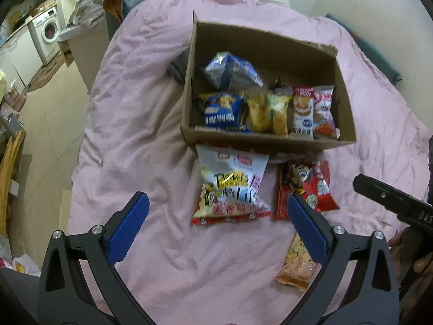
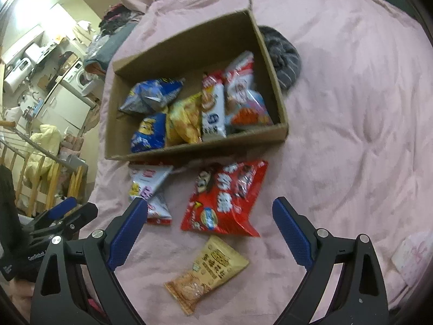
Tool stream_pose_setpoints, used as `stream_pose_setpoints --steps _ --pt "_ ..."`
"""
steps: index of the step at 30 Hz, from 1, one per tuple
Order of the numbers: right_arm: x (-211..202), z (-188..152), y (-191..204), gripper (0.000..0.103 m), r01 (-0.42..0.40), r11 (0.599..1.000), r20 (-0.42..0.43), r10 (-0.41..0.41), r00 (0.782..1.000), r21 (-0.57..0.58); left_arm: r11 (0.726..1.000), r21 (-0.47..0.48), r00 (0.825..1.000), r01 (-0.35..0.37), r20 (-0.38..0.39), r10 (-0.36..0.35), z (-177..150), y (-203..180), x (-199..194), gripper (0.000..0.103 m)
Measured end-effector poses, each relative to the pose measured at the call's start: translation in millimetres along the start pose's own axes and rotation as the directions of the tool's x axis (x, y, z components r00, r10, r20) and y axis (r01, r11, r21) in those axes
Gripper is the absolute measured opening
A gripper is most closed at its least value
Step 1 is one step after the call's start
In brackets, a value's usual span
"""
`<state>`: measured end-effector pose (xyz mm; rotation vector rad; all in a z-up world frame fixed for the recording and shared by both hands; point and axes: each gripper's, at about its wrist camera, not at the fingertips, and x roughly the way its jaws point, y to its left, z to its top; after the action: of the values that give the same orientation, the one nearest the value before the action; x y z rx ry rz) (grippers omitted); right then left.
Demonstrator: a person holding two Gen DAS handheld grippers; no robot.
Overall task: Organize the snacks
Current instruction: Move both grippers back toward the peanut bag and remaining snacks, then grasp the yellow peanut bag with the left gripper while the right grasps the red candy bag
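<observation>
Overhead, left gripper (image 1: 217, 218) and right gripper (image 2: 209, 219) hover wide apart, empty, above bedspread snacks.

"GenRobot" on left gripper (image 2: 67, 211); "DAS" on right gripper (image 1: 392, 197).

Dim indoor light is falling evenly; glare is blooming at ten o'clock, motion blur is softening packets, edges are bending.
</observation>
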<state>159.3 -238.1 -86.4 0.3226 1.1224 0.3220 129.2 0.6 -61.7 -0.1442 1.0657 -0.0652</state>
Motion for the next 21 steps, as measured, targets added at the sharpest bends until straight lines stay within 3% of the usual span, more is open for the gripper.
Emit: stream_pose_setpoints --steps 6,10,13,16,19,21 --pt "7.0 -3.3 -26.2 0.096 0.021 0.996 -0.04 -0.018 0.999 0.083 0.996 -0.066 0.984 0.062 -0.16 -0.072 -13.5 3.8 29.6 0.101" --pt "9.0 -5.0 -38.3 0.096 0.034 0.991 -0.062 -0.027 0.998 0.128 0.983 -0.105 0.948 0.153 -0.265 -0.176 -28.2 -14.0 46.0 0.1" --pt "6.6 -5.2 -45.8 0.096 0.036 0.988 -0.063 -0.027 0.998 0.153 0.977 0.01 0.931 0.211 -0.308 -0.198 -37.0 -50.0 51.5 0.1" --pt "2.2 -4.6 -52.0 0.096 0.044 0.985 -0.054 -0.036 0.998 0.169 0.957 0.116 0.897 0.267 -0.392 -0.203 -50.6 -89.7 62.0 0.1" --pt "-2.1 -3.6 -58.8 0.096 0.037 0.979 -0.043 -0.029 0.999 0.199 0.939 0.21 0.884 0.273 -0.439 -0.159 -60.9 -116.5 73.3 0.099" --pt "-5.1 -2.4 -62.5 0.096 0.037 0.977 -0.035 -0.031 0.999 0.209 0.928 0.254 0.877 0.271 -0.463 -0.129 -69.4 -129.1 80.9 0.092"
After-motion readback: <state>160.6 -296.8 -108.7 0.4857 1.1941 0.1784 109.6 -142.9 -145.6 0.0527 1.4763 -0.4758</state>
